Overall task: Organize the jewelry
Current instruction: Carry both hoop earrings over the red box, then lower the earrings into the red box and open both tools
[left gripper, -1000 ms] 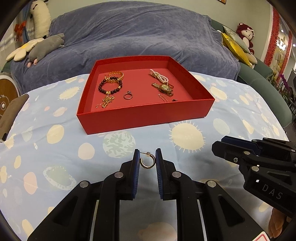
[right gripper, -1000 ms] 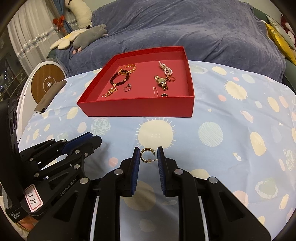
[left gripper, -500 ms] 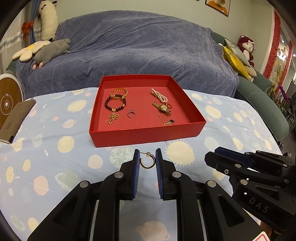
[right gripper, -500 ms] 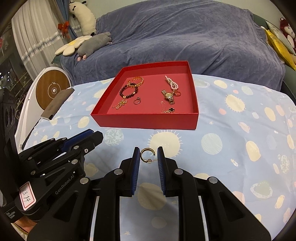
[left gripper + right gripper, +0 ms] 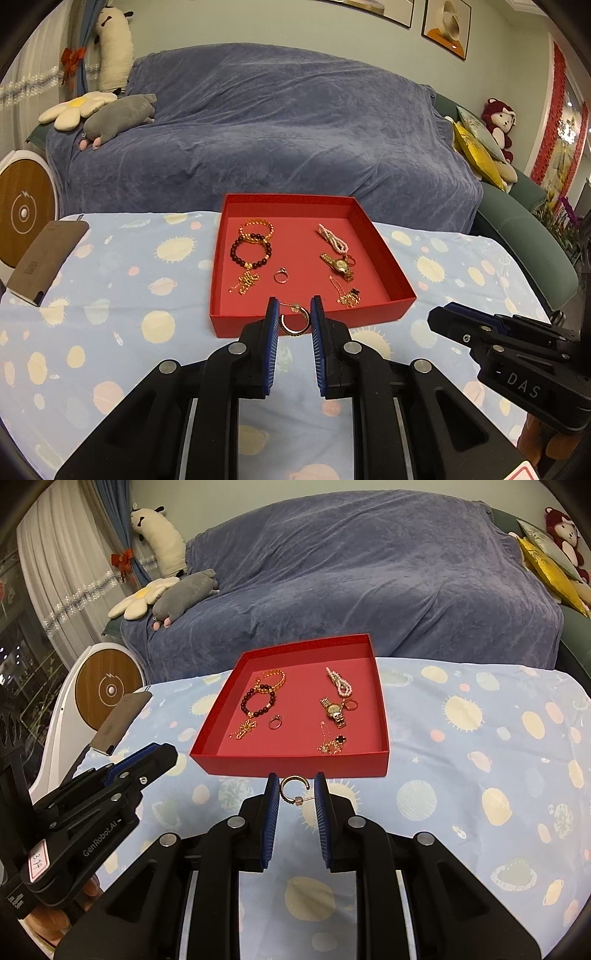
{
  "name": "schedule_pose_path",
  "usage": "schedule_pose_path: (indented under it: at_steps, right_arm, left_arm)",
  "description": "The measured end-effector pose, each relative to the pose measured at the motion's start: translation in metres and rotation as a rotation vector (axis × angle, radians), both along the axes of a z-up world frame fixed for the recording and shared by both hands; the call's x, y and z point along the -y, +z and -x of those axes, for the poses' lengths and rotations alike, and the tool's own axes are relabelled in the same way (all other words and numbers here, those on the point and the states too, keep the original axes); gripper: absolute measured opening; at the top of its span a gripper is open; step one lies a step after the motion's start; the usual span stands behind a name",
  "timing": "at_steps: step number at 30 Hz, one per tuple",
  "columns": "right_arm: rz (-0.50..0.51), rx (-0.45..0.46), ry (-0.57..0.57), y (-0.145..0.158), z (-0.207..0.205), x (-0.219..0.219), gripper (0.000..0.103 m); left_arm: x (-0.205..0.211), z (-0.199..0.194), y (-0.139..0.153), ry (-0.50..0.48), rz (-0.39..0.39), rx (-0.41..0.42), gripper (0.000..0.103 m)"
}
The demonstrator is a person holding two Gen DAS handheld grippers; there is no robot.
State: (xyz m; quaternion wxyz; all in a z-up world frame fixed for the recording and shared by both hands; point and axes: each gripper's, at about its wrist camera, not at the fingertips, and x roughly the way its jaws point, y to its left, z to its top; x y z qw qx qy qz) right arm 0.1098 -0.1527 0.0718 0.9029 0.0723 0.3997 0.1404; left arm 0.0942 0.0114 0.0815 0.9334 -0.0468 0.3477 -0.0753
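Observation:
A shallow red box (image 5: pixel 395 269) (image 5: pixel 295 766) stands on the table ahead of both grippers. Inside lie a dark bead bracelet (image 5: pixel 251 251) (image 5: pixel 258 701), a gold bracelet (image 5: pixel 257 227), a ring (image 5: pixel 280 276) (image 5: pixel 274 722), a pearl strand (image 5: pixel 333 238) (image 5: pixel 341 681), a gold watch (image 5: pixel 338 265) (image 5: pixel 334 710) and thin gold chains (image 5: pixel 244 282) (image 5: pixel 330 744). My left gripper (image 5: pixel 294 317) is shut on a gold hoop earring (image 5: pixel 294 323), held above the box's near wall. My right gripper (image 5: pixel 294 794) is shut on a second gold hoop earring (image 5: pixel 294 788), just short of the box.
The table wears a light blue cloth with planet prints (image 5: pixel 110 317) (image 5: pixel 480 757). A brown case (image 5: pixel 48 258) (image 5: pixel 118 718) lies at its left edge. Behind stands a sofa under a blue-grey cover (image 5: pixel 277 129) with plush toys (image 5: pixel 118 118). Each gripper shows in the other's view (image 5: pixel 517 354) (image 5: pixel 96 801).
Both grippers have risen, each still holding its earring. The red box now looks smaller and farther below, and more of the sofa and wall has come into view.

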Motion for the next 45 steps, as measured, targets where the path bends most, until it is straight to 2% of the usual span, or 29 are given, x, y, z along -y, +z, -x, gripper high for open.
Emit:
schedule_pose_path:
  at_steps: [8, 13, 21, 32, 45]
  right_arm:
    - [-0.005, 0.017, 0.012, 0.015, -0.052, -0.002, 0.019]
    - [-0.021, -0.02, 0.011, 0.003, -0.092, -0.012, 0.019]
    - [0.002, -0.063, 0.03, -0.029, -0.129, -0.03, 0.019]
    - [-0.013, -0.088, 0.021, -0.057, -0.157, -0.037, 0.019]
    - [0.001, -0.106, 0.018, -0.077, -0.175, -0.041, 0.019]
  left_arm:
    - [-0.009, -0.05, 0.022, 0.014, -0.041, 0.042, 0.014]
    - [-0.008, -0.091, 0.006, 0.011, 0.0, -0.006, 0.014]
    - [-0.006, -0.132, -0.021, 0.024, -0.027, -0.07, 0.014]
    - [0.006, -0.162, -0.045, 0.013, -0.045, -0.092, 0.014]
    - [0.006, -0.178, -0.069, 0.024, -0.045, -0.131, 0.014]
